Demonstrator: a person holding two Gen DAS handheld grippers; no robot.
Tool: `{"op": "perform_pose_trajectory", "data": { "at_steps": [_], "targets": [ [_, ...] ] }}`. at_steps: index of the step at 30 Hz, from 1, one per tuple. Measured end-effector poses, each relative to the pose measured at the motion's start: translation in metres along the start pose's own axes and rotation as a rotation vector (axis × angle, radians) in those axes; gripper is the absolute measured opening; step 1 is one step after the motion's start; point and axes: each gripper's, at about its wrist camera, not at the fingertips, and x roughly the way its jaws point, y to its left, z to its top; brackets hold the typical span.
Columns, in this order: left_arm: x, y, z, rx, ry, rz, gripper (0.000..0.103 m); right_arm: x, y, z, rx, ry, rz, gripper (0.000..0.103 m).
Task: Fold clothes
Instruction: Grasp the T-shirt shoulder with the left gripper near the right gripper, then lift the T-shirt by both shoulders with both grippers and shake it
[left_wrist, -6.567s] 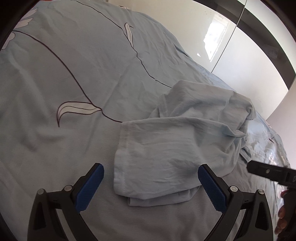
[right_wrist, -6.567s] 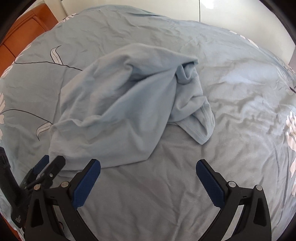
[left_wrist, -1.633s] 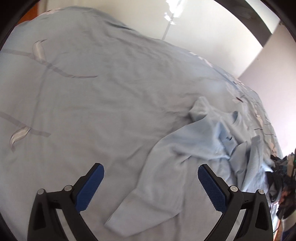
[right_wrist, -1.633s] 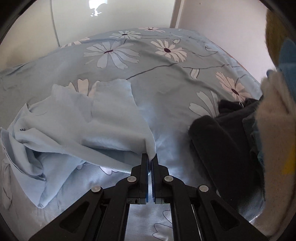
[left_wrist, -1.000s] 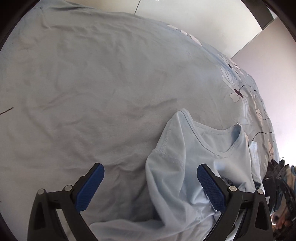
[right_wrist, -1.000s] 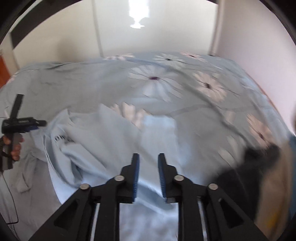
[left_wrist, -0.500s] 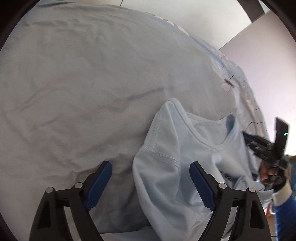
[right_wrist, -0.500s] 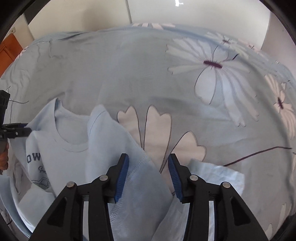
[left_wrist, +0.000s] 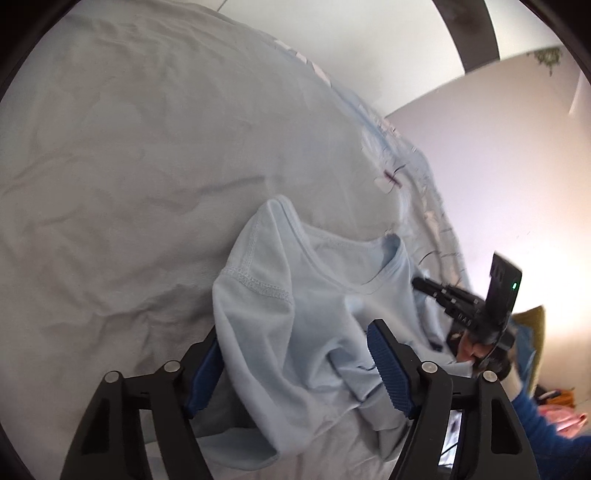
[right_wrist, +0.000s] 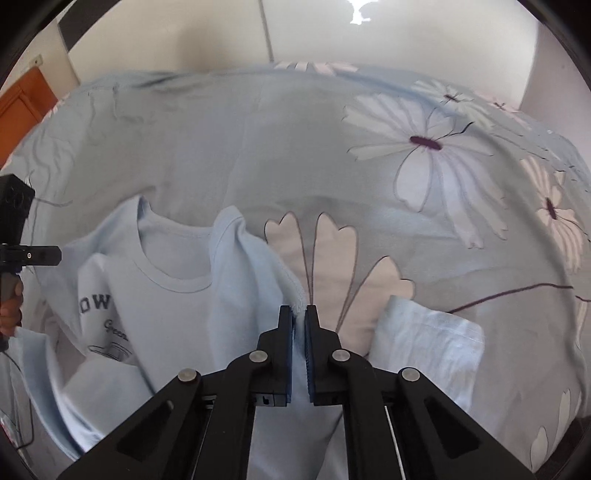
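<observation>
A light blue T-shirt (left_wrist: 295, 306) with dark print lies crumpled on the bed, collar facing away. My left gripper (left_wrist: 295, 362) is open, its blue pads on either side of the shirt's left shoulder and sleeve. In the right wrist view the shirt (right_wrist: 177, 288) shows its collar and print. My right gripper (right_wrist: 299, 317) is shut on the shirt's right shoulder seam edge. The right gripper also shows in the left wrist view (left_wrist: 439, 291), at the shirt's far shoulder.
The bed is covered by a pale blue sheet with white flowers (right_wrist: 424, 147). A white wall stands behind (right_wrist: 332, 33). An orange wooden headboard (right_wrist: 22, 110) is at the left. The left gripper's handle and hand show at the left edge (right_wrist: 14, 254).
My right gripper has closed on the shirt's shoulder edge. My left gripper has narrowed and moved forward over the other shoulder. The shirt has been turned and spread with its collar showing.
</observation>
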Motion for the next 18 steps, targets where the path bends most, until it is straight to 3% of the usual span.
{"op": "perform_pose_trajectory", "data": {
  "at_steps": [3,10,13,18],
  "targets": [
    [-0.003,0.004,0.003,-0.046,-0.018,-0.017,0.068,-0.018,-0.005,-0.001,0.012,-0.025,-0.003,0.006],
    [-0.003,0.008,0.004,-0.159,-0.07,-0.022,0.03,-0.038,-0.002,-0.004,0.03,-0.037,-0.027,0.006],
    [-0.009,0.0,0.0,-0.146,-0.108,0.085,0.005,-0.044,-0.001,-0.003,0.047,-0.047,-0.038,0.006],
    [-0.036,-0.024,-0.008,-0.077,-0.191,0.222,0.003,-0.072,0.012,0.0,0.053,-0.091,-0.086,0.005]
  ]
}}
